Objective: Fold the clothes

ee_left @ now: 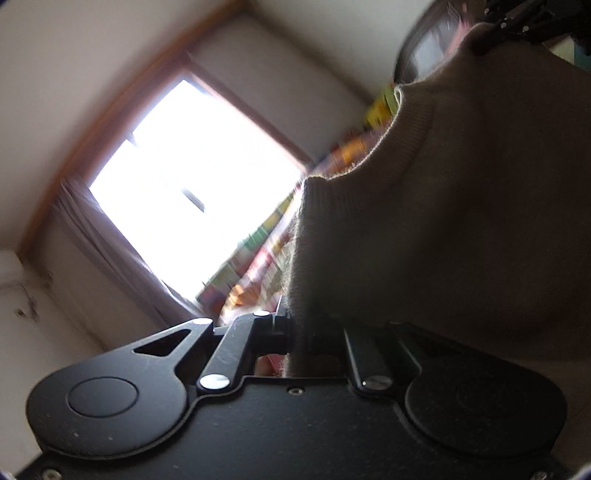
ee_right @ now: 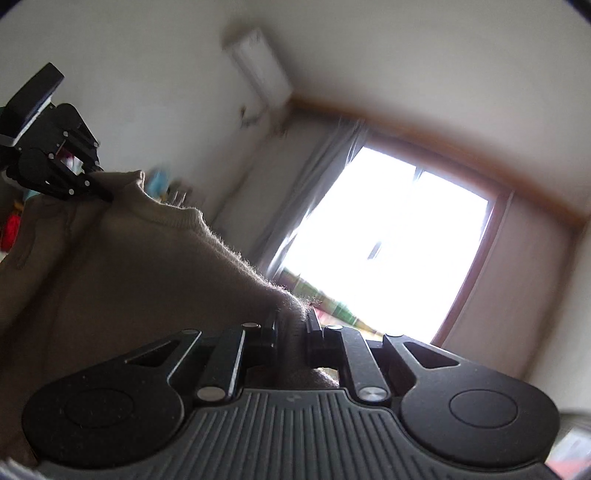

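both wrist cams are tilted, so the room looks rolled over and a bit blurry.

nearest thing in the left view is the left hand-held gripper (ee_left: 295, 338), clamped tight on the edge of a beige knit sweater (ee_left: 461, 221). the fuzzy fabric is pinched right between the fingers and the rest fills the right side of that view, in shadow against the light. you can see a ribbed band along its top edge, dipping in a curve that looks like the neckline. up in the top right corner the right hand-held gripper (ee_left: 509, 20) bites the far corner of the same sweater.

the right view is the mirror of that: its own jaws are closed on a bunched bit of sweater, and the knit runs away to the left and up to the other gripper, whose fingers pinch the far corner. so the sweater is held up in the air, stretched between the two, each holding an upper corner.

behind it there's a blurry strip of bright colours (ee_left: 266, 236), can't tell what it is. further back there's a blown-out window (ee_right: 388, 240) with a brown frame, a pale curtain (ee_right: 314, 192) beside it, and a white air conditioner (ee_right: 262, 70) high on the wall.
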The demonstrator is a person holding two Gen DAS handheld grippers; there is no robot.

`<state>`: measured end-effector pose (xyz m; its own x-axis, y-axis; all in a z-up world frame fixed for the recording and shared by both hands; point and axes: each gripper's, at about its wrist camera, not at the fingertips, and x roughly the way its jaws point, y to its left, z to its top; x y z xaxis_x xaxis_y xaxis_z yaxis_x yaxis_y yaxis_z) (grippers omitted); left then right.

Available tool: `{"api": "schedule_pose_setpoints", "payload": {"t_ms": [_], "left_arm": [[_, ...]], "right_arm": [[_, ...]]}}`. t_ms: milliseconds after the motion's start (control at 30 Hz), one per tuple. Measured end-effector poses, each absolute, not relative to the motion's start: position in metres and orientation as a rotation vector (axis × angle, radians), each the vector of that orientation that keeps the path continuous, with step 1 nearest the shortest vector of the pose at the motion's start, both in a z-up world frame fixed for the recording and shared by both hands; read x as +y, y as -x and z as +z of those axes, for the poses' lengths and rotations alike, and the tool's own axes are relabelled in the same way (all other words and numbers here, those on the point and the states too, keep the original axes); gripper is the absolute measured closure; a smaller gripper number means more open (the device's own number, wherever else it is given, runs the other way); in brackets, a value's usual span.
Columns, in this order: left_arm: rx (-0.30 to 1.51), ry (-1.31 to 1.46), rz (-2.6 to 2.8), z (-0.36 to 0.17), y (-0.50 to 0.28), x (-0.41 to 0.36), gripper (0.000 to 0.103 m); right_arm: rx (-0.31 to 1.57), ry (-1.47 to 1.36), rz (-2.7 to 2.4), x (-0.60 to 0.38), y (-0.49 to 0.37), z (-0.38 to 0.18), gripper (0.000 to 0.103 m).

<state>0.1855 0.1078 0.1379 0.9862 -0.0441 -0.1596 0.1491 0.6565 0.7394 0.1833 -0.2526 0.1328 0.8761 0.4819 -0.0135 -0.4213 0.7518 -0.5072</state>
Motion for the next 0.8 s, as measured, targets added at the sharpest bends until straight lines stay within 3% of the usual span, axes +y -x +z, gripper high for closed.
{"api": "schedule_pose_setpoints", "payload": {"t_ms": [433,567,633,700,800], "left_arm": [[0.397,-0.819,-0.143,0.021,-0.412,0.126,0.096],[0.501,-0.745,-0.109,-0.032,-0.45,0.14,0.093],[0.564,-0.707,-0.06,-0.058,-0.456,0.156,0.07],[0.603,-0.676,-0.01,-0.079,-0.454,0.17,0.055],[0.572,-0.626,0.048,-0.065,-0.425,0.173,0.055]], "right_arm": [[0.309,0.488,0.472,-0.192,-0.466,-0.027,0.089],[0.399,0.449,0.442,-0.143,-0.465,-0.061,0.089],[0.472,0.429,0.398,-0.132,-0.487,-0.081,0.083],[0.574,0.37,0.369,-0.125,-0.506,-0.099,0.072],[0.577,0.268,0.361,-0.131,-0.495,-0.104,0.063]]}}
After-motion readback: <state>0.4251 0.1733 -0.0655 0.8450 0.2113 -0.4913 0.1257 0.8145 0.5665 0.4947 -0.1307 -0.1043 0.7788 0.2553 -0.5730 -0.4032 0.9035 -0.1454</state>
